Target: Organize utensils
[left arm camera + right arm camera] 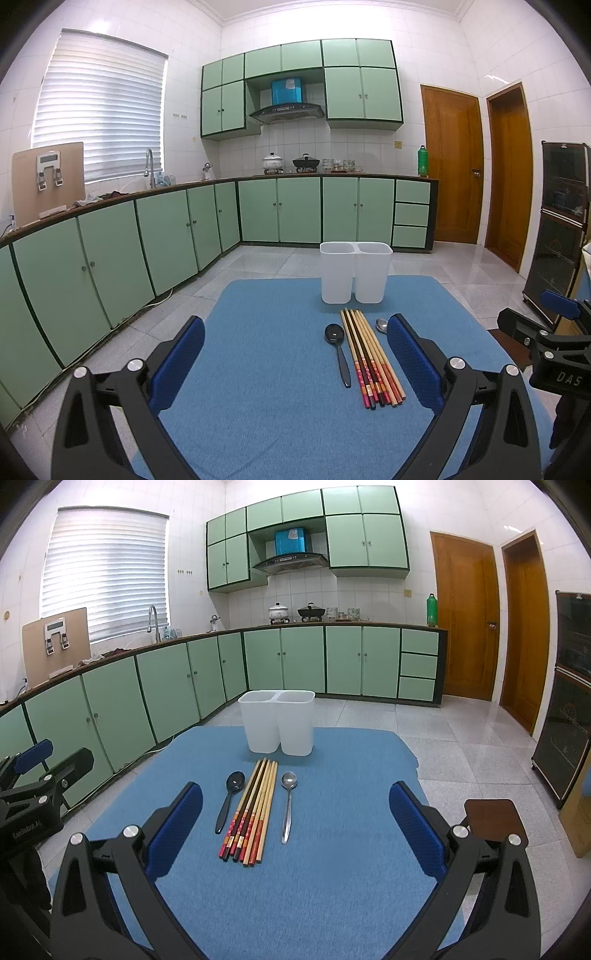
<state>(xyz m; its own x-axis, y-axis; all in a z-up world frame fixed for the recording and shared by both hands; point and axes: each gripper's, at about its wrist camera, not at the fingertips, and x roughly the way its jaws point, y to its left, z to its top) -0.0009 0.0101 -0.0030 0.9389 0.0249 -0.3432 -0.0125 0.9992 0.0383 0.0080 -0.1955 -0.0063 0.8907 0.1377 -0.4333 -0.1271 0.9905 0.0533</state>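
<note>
Right view: whole steel spoon [287,805], left view: half hidden

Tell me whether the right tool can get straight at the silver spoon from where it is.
Probably yes. The right tool is open and empty, and the silver spoon lies flat on the blue mat between its fingers' line of sight, apart from the chopsticks, with nothing over it.

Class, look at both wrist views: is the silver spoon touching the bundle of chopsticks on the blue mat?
Apart. The right wrist view shows a strip of blue mat running between the silver spoon and the chopsticks along their whole length.
</note>
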